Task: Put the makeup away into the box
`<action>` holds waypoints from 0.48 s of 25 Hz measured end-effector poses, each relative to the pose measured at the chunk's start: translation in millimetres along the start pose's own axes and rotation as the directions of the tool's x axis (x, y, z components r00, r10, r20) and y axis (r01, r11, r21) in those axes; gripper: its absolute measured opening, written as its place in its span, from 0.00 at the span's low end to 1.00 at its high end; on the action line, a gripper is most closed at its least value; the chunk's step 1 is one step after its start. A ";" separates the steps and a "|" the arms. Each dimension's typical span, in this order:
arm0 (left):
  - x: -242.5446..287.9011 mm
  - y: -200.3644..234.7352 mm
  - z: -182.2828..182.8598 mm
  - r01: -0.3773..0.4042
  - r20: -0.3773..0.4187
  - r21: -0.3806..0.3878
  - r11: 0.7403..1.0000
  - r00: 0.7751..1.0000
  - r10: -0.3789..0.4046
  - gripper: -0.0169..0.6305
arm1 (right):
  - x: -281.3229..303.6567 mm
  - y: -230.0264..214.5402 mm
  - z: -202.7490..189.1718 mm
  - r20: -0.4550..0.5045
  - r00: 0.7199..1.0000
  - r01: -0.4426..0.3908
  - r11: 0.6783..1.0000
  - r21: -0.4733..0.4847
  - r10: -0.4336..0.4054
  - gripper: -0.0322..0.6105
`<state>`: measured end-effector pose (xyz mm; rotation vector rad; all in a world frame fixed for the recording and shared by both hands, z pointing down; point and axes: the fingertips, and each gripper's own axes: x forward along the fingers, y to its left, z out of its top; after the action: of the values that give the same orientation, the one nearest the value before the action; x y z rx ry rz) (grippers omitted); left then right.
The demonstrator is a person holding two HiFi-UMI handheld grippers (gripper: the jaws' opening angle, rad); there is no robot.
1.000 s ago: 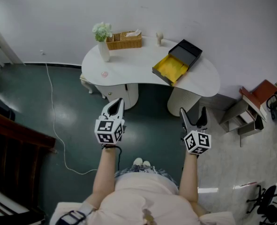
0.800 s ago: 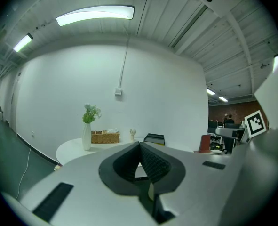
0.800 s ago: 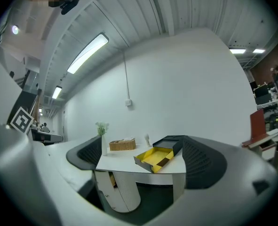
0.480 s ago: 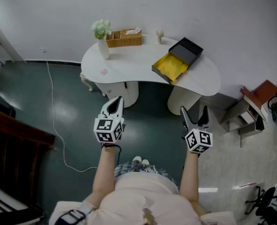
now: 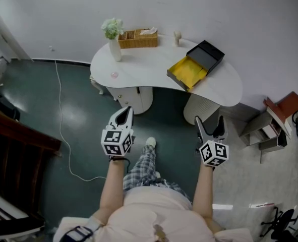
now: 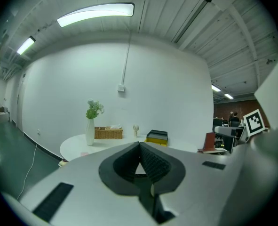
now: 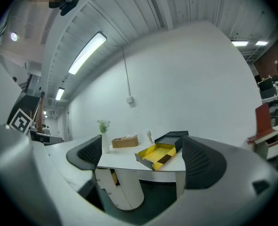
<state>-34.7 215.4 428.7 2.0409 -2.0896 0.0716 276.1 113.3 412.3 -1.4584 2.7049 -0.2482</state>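
The box lies open on the white table (image 5: 138, 72), its yellow tray (image 5: 188, 72) near the front edge and its black lid (image 5: 205, 54) behind; the right gripper view shows the tray (image 7: 156, 153) too. A small pink item (image 5: 114, 75) lies on the tabletop's left part. A small pale upright object (image 5: 177, 36) stands at the back. Both grippers hang over the floor, well short of the table. My left gripper (image 5: 123, 113) is shut with nothing between its pads (image 6: 150, 161). My right gripper (image 5: 209, 124) is open and empty, its pads (image 7: 202, 161) wide apart.
A white vase with flowers (image 5: 113, 38) and a wicker basket (image 5: 138, 38) stand at the table's back left. A white cable (image 5: 63, 130) trails over the dark green floor. Shelving (image 5: 270, 127) stands at the right. The person's plaid leg and shoe (image 5: 149, 143) are between the grippers.
The person has stepped forward: a plaid leg and shoe now show between the grippers, and the table has shifted slightly right and nearer. Both grippers keep their states.
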 end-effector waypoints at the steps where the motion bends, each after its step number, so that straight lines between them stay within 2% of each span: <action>1: 4.7 1.7 -0.3 -0.002 0.000 -0.003 1.000 1.000 0.002 0.07 | 4.2 -0.2 -0.3 -0.002 1.000 -0.003 1.000 -0.002 0.003 0.86; 12: 102.2 21.1 14.5 0.035 -0.004 -0.001 0.999 0.999 -0.035 0.07 | 85.6 -24.4 6.5 0.006 1.000 0.015 1.000 -0.026 -0.014 0.86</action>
<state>-58.6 113.1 436.4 2.0736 -2.0506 0.0687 249.9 28.0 412.1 -1.4835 2.7039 -0.2093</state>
